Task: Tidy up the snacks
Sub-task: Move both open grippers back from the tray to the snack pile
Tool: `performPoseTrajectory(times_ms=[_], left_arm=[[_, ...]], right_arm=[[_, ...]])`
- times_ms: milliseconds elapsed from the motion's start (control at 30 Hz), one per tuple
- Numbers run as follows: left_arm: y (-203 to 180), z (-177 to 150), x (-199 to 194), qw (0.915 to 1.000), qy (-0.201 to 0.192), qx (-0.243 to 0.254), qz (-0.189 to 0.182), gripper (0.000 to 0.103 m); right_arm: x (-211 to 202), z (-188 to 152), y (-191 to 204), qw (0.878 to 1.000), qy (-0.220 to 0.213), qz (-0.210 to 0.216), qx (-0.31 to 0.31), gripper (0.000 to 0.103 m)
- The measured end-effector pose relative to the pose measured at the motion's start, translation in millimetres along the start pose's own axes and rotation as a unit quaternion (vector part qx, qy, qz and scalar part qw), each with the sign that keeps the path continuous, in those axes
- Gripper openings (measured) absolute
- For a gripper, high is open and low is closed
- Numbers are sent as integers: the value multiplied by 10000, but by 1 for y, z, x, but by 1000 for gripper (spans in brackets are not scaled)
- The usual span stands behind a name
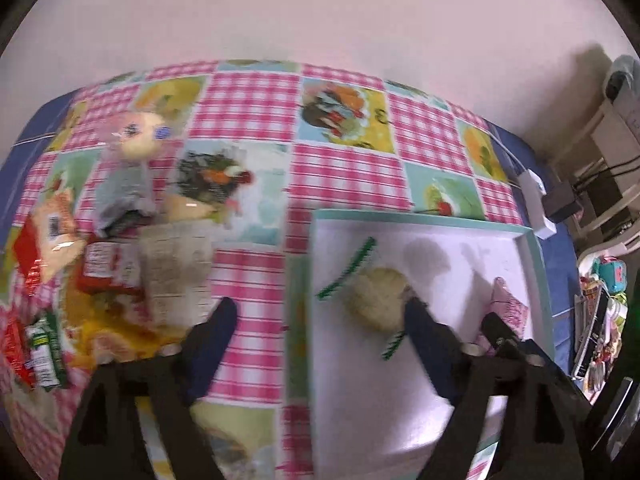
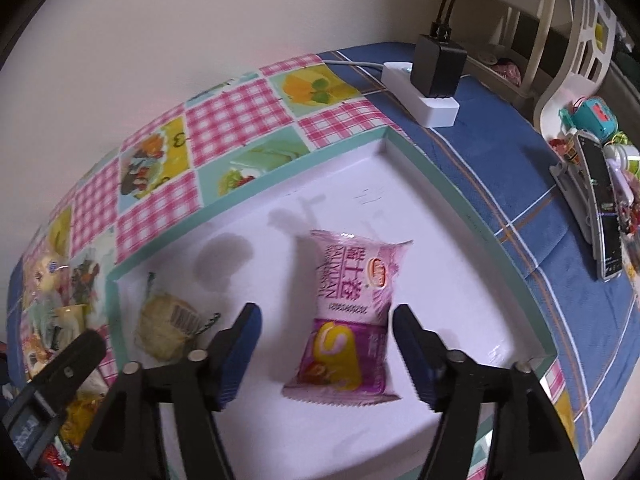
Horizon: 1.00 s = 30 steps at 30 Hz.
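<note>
A white tray with a teal rim (image 1: 420, 219) (image 2: 480, 216) lies on the checkered tablecloth. In it lie a pale round cake in clear wrap (image 1: 378, 298) (image 2: 166, 330) and a pink Swiss-roll packet (image 2: 348, 316) (image 1: 508, 306). My left gripper (image 1: 316, 320) is open, straddling the tray's left rim, its right finger beside the cake. My right gripper (image 2: 326, 322) is open above the tray, the pink packet lying between its fingers, untouched. A pile of snack packets (image 1: 120, 256) (image 2: 52, 300) lies left of the tray.
A white power strip (image 2: 424, 100) (image 1: 536, 200) with a black adapter (image 2: 438, 66) sits beyond the tray on the blue cloth. Remote controls and toys (image 2: 600, 208) lie at the right. A wall is behind the table. The other gripper (image 2: 52, 384) shows at lower left.
</note>
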<state>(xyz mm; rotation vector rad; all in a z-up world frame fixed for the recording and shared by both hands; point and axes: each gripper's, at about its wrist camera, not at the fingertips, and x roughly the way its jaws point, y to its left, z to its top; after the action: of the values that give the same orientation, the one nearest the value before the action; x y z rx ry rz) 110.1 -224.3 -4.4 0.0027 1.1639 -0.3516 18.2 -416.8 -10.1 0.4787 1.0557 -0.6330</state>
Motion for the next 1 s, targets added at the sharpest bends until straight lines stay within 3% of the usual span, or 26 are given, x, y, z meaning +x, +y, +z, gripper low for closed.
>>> performPoseTrajectory(times_ms=[100, 267, 433, 567, 733, 867, 1000], left_arm=[[20, -2, -10, 9997, -127, -71, 178, 90], [62, -6, -24, 9969, -372, -241, 652, 101], [113, -8, -39, 9915, -517, -502, 1079, 103], [154, -7, -45, 9898, -401, -801, 1111, 103], [192, -9, -42, 9855, -137, -766, 1511, 103], [226, -2, -44, 9815, 116, -1172, 1510, 103], [238, -2, -72, 9828, -275, -1281, 1302, 103]], right_arm=[[-5, -3, 5, 10000, 15, 49, -19, 84], [-22, -8, 21, 9996, -134, 161, -168, 99], [-44, -16, 55, 9979, -363, 396, -357, 99], [-51, -23, 87, 9955, -386, 653, -566, 99], [-47, -36, 134, 9913, -334, 746, -1030, 99], [-49, -43, 170, 9858, -227, 797, -1463, 99], [-60, -55, 195, 9775, -192, 1204, -1722, 99]])
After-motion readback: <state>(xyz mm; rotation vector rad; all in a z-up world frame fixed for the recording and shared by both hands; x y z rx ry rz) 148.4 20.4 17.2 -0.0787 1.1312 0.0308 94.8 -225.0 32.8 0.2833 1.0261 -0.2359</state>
